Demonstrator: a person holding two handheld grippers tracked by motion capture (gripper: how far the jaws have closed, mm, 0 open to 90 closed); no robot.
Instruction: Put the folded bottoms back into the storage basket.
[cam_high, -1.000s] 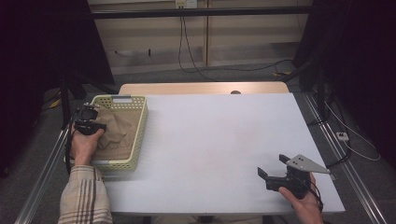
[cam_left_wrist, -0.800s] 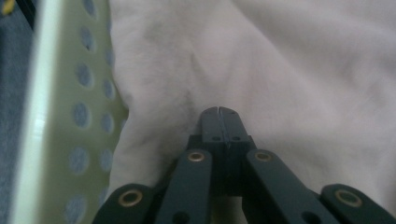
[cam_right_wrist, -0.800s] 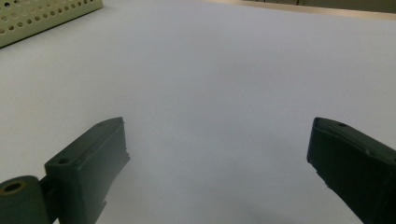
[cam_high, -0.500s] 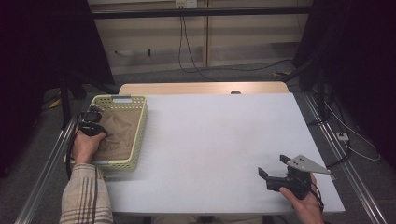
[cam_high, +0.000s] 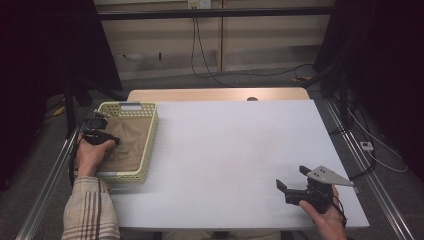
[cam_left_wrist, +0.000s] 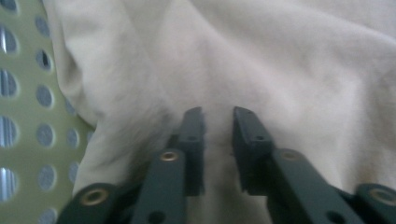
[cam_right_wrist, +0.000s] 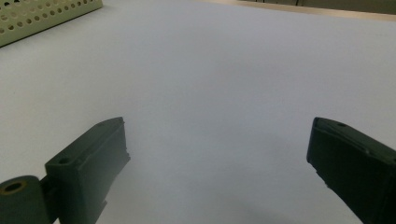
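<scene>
**While the left jaws part over the cloth, the right hand waits**

While the left hand (cam_high: 91, 154) reaches up from the lower left of the high view, its left gripper (cam_high: 107, 138) points into the one pale green basket (cam_high: 150, 131) at the left edge of the white table (cam_high: 235, 145). One beige cloth (cam_left_wrist: 289, 70) lies crumpled inside that basket. Seen along the left gripper, its jaws have just been opening and stand narrowly apart, tips resting on the fabric; whether any fold is caught between them is hard to tell. At lower right, the right hand (cam_high: 325, 212) holds the right gripper (cam_high: 290, 179) low over bare table, jaws spread wide with nothing between them. Two grippers, two hands.
</scene>
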